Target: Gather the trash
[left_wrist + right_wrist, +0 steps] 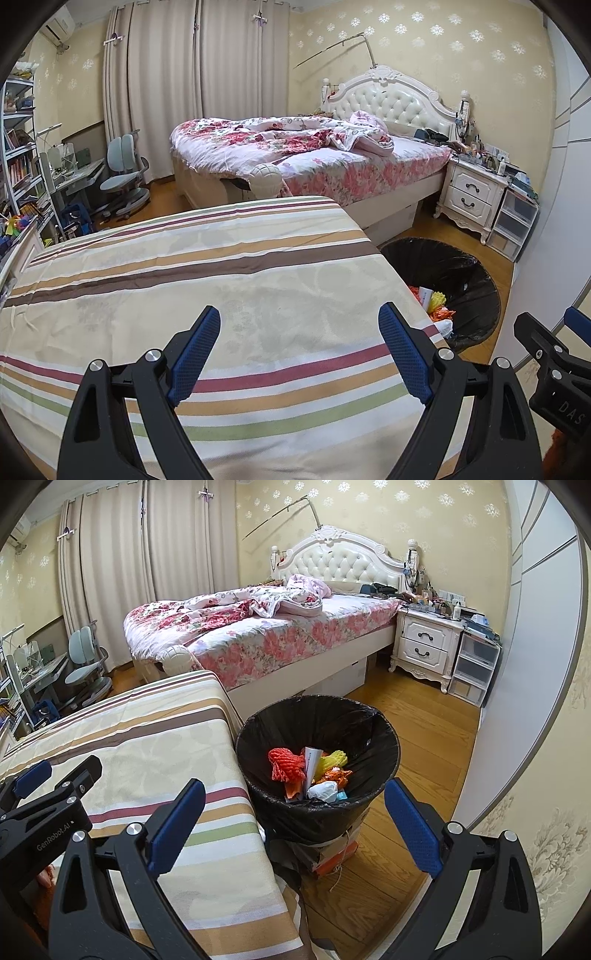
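A bin with a black bag (317,716) stands on the floor to the right of the striped table; it also shows in the left wrist view (476,266). Inside lie an orange net (286,764), a yellow foam net (334,758), a white crumpled wad (323,789) and paper scraps. My left gripper (299,325) is open and empty above the striped cloth (221,280). My right gripper (295,801) is open and empty, just in front of the bin's near rim. Each gripper shows at the edge of the other's view.
A bed with a floral quilt (258,627) fills the back of the room. A white nightstand (424,642) and plastic drawers (474,668) stand at the right. A desk and chair (122,173) stand at the left by the curtains. A wardrobe wall (535,664) runs along the right.
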